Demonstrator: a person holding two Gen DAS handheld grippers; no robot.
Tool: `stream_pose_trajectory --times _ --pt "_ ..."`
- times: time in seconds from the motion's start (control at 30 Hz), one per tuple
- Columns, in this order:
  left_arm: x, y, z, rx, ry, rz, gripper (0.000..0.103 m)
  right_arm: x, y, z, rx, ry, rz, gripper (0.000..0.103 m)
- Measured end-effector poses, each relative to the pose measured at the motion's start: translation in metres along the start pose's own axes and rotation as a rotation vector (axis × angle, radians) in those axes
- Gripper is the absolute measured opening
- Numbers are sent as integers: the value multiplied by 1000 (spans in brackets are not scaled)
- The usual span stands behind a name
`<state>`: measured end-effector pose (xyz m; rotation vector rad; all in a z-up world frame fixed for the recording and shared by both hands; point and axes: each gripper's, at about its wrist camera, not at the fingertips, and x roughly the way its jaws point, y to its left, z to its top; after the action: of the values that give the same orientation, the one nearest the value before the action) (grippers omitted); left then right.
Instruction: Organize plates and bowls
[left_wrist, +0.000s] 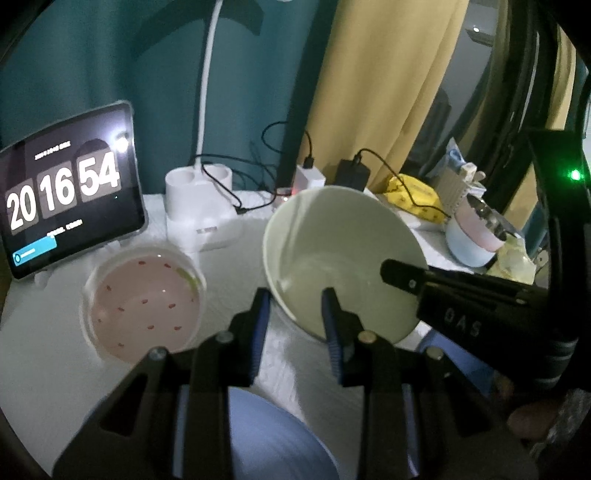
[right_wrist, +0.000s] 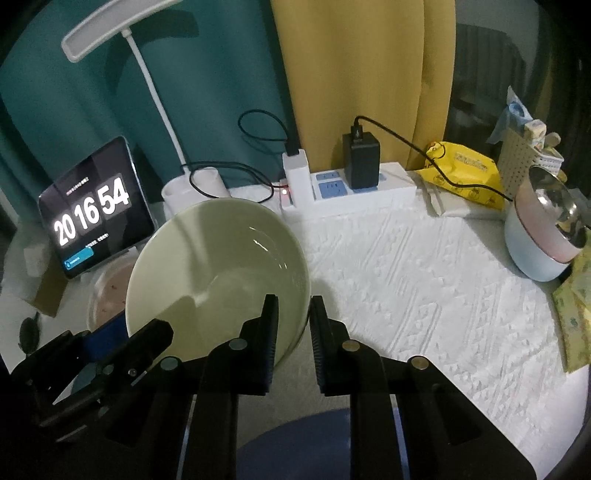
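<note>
Both jaws pinch green bowl (right_wrist: 218, 269), mouth tilted.

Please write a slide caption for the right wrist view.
Both grippers grip the pale green bowl above the white tablecloth.

Your left tongs (left_wrist: 295, 314) and right tongs (right_wrist: 293, 325) both angle downward, each clamped on the rim of the pale green bowl (right_wrist: 218, 266), left tongs at its left edge, right tongs at its right; one finger (right_wrist: 271, 332) of each pair sits inside the bowl, one outside.
</note>
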<state>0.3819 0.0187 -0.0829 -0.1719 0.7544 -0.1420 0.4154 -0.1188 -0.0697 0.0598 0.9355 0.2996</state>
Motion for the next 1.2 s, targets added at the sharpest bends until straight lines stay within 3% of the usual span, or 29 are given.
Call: stream_pose_trajectory --times 1.2 --pt "-82 -49 -29 50 -76 -27 29 -100 -16 -44 30 -105 22 18"
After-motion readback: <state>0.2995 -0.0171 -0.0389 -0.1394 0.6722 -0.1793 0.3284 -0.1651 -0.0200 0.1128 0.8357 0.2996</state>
